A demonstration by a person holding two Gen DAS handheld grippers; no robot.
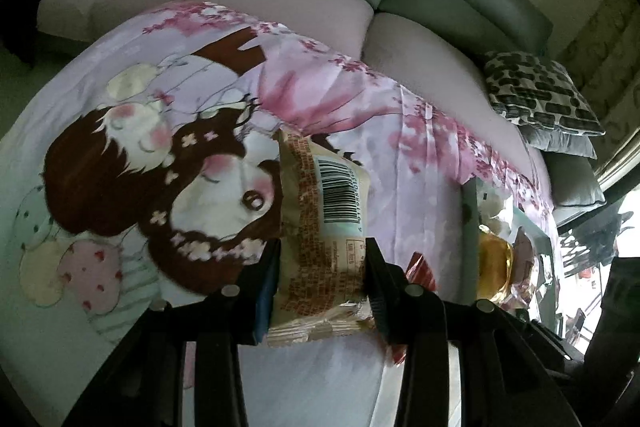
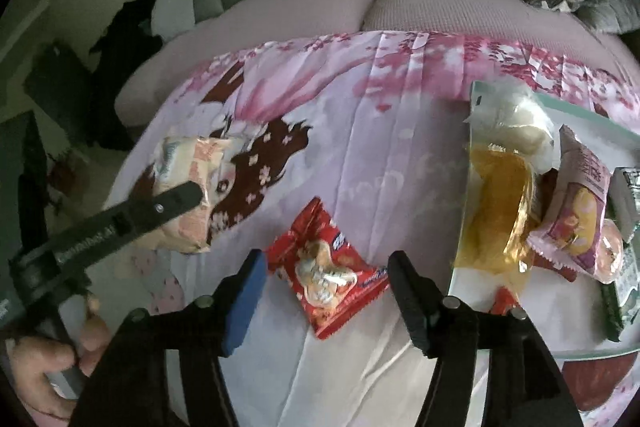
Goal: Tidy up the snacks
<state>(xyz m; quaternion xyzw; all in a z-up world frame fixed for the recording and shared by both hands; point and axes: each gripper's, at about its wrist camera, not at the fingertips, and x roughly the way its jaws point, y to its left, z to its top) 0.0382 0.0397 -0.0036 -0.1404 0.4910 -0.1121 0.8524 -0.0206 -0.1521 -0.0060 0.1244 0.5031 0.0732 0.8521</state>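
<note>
Beige snack packet (image 1: 320,227), barcode, crinkled ends

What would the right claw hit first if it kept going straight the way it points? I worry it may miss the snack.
Most likely the red snack packet, lying on the printed cloth between the open fingers of the right claw. Depth is unclear, so contact is uncertain.
</note>
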